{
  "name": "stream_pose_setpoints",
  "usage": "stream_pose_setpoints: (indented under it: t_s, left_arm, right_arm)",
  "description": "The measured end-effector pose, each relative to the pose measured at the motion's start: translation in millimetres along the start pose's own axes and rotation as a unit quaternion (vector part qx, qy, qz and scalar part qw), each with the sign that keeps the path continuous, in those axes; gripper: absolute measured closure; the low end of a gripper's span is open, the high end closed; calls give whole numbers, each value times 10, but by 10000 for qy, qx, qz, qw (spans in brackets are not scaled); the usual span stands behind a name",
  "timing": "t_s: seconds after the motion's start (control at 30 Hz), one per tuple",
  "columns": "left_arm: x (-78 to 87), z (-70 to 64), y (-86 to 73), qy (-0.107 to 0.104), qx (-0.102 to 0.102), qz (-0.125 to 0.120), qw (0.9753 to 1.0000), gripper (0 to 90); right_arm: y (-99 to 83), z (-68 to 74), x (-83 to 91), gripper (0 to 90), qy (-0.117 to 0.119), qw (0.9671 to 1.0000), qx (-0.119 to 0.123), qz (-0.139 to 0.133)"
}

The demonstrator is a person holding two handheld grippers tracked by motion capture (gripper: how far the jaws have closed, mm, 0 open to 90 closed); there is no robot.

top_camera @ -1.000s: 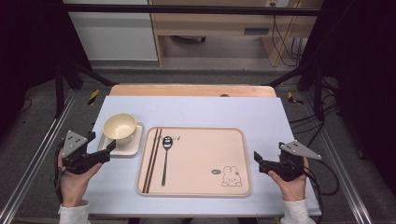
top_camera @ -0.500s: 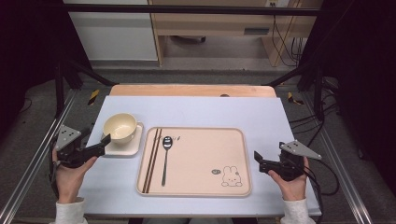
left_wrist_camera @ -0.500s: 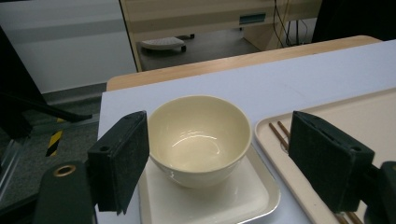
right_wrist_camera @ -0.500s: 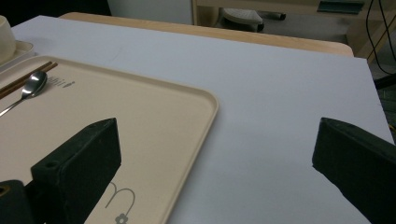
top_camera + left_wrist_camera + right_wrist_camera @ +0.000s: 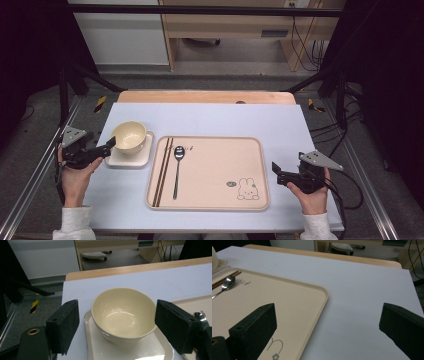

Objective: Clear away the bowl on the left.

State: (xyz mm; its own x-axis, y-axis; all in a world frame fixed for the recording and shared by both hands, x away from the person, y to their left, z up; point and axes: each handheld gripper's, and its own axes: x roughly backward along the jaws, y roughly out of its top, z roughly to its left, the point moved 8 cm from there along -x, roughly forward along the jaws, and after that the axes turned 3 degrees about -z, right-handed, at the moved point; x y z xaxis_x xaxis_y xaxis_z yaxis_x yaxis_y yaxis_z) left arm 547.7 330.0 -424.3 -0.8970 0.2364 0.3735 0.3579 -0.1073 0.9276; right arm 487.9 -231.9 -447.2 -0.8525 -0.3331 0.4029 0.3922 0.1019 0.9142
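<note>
A grey floor [image 5: 210,82] is seen beyond the pale blue-white table top [image 5: 210,120], whose far edge is trimmed in light wood. A white wall panel [image 5: 120,37] and light wooden furniture [image 5: 230,22] are set behind, with black cables [image 5: 305,42] hung alongside.

Cream bowl [image 5: 129,136] upright, empty, glossy inside, sits on small white square plate [image 5: 117,159] at table's left. Just right of it: beige rectangular tray [image 5: 220,165], rabbit print in near-right corner. On tray's left strip: dark chopsticks [image 5: 162,171] laid parallel, lengthwise; metal spoon [image 5: 177,168] beside them, head at the far end.
</note>
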Motion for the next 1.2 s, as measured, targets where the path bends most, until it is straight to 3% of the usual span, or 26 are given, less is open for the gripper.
stream_pose_setpoints:
  t_s: [0.33, 0.73, 1.2]
  left_arm:
    - [-146, 105, -31, 60, 139, 73, 9999, 214]
    - [-316, 161, -45, 57, 94, 216, 9997, 249]
    - [-514, 264, -158, 137, 40, 599, 9981, 326]
  right_arm:
    - [-18, 13, -22, 15, 9, 10000, 4, 56]
    - [-31, 18, -48, 15, -25, 9999, 49, 84]
    - [-42, 18, -63, 14, -23, 9999, 76, 117]
